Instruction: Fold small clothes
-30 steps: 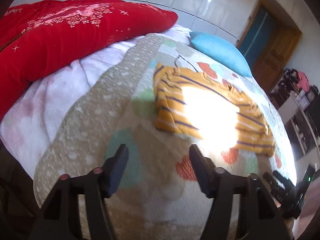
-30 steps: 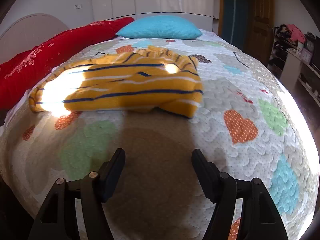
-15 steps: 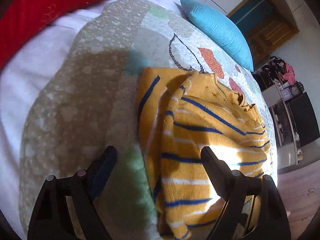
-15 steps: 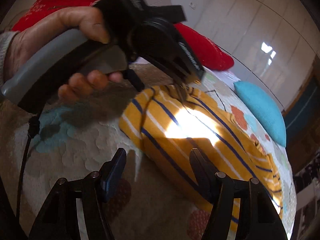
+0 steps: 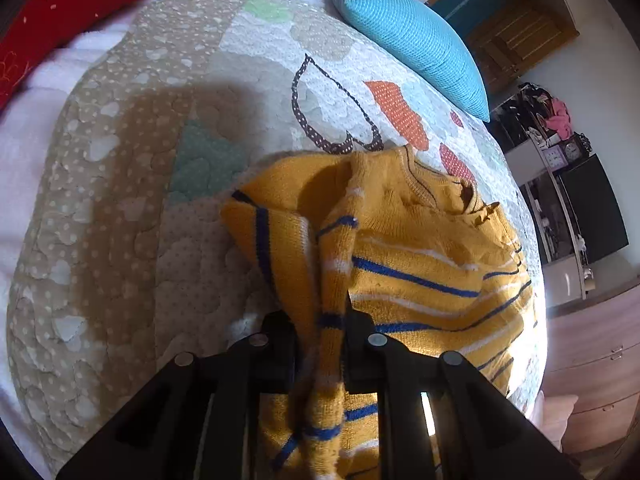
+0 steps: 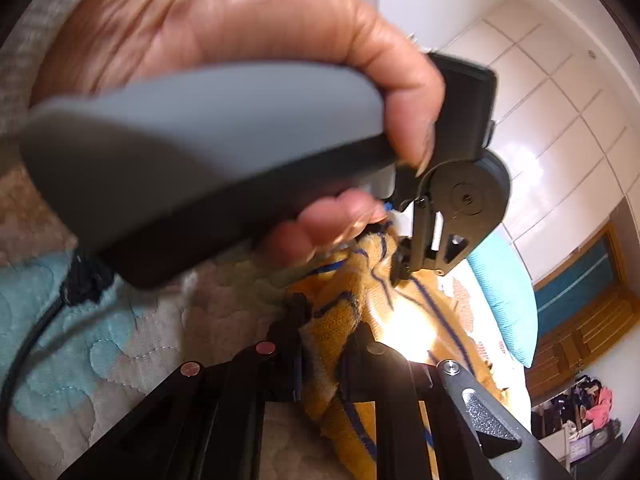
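A mustard-yellow knit sweater with blue and white stripes lies rumpled on the bed's quilted heart-patterned bedspread, lower centre of the frame. The left gripper is closing, a bunched ridge of knit pinched between its jaws. The right gripper is closing too, clamping a thick ribbed fold. A ribbed turquoise pillow sits upper right.

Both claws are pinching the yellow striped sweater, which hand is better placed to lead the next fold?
Probably left. The left claw closes on a raised ridge of the sweater, its body spread ahead. The right claw pinches an edge too, crowded by the left hand.
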{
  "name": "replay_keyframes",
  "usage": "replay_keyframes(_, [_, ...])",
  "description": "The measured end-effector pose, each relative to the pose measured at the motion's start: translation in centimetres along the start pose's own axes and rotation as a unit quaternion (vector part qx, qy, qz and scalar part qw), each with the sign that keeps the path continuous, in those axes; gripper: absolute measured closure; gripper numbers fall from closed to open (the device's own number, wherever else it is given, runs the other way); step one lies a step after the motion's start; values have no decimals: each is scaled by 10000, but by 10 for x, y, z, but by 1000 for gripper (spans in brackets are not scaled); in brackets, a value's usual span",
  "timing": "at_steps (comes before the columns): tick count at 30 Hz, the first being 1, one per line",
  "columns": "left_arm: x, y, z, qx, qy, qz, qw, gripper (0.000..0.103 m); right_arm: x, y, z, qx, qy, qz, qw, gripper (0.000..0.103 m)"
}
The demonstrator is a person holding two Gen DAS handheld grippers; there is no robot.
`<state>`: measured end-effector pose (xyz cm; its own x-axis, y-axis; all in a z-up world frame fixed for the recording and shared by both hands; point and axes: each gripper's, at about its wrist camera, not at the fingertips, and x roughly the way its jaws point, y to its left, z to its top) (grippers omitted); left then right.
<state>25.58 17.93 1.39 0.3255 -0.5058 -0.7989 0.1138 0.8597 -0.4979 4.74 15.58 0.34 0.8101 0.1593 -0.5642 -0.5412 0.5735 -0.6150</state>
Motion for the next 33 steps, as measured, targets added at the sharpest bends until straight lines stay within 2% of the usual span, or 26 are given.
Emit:
replay_keyframes(4, [-30,-35,6,43,-256,120,9996,89,-28,-34,-7,576,-298,-183,9977,91])
replay_keyframes(7, [-42,-91,14,419,-359,62,9985,89,-53,-66,-25,954,-501,-549,9927,92])
replay_keyframes(9, [-36,-143,17,798,-324,-34,9963,89,-68,-96,-46,1316,-540,-792,9867,92])
replay_keyframes(12, [-3,-227,14,1431,-167,-107,9895,89,-87,-145,-91,2014,-430,-1134,9720,92])
replay_keyframes(15, [44,-292,6,1762,110,-241,9840,87,-95,-189,-148,2732,-86,-1422,9514,92])
replay_keyframes(16, [62,-308,3,1820,227,-192,9829,82,-92,-201,-167,2938,112,-1421,9452,92])
replay_keyframes(18, [89,-328,-2,1796,382,-117,9829,78,-80,-220,-208,3440,503,-1113,9310,92])
replay_keyframes(20, [96,-336,-8,1708,410,-217,9842,78,-70,-228,-249,3982,877,-718,9102,92])
replay_keyframes(22, [84,-336,-12,1659,289,-345,9851,72,-83,-228,-284,4463,944,-385,8890,92])
replay_keyframes(23, [74,-333,-15,1625,158,-335,9860,69,-86,-225,-290,4612,882,-250,8825,91])
replay_keyframes(25, [50,-322,-20,1529,-144,-211,9879,44,-93,-217,-288,4624,810,-179,8828,91])
replay_keyframes(27, [28,-303,-29,1426,-439,-49,9888,36,-94,-212,-284,4507,821,-214,8886,91])
replay_keyframes(29, [12,-280,-43,1371,-528,249,9888,36,-94,-206,-280,4449,859,-234,8911,91])
replay_keyframes(30, [8,-269,-53,1354,-557,416,9884,36,-83,-220,-280,4471,871,-201,8900,91])
replay_keyframes(33, [2,-243,-91,1492,-653,941,9822,36,-71,-235,-295,4795,866,87,8732,91])
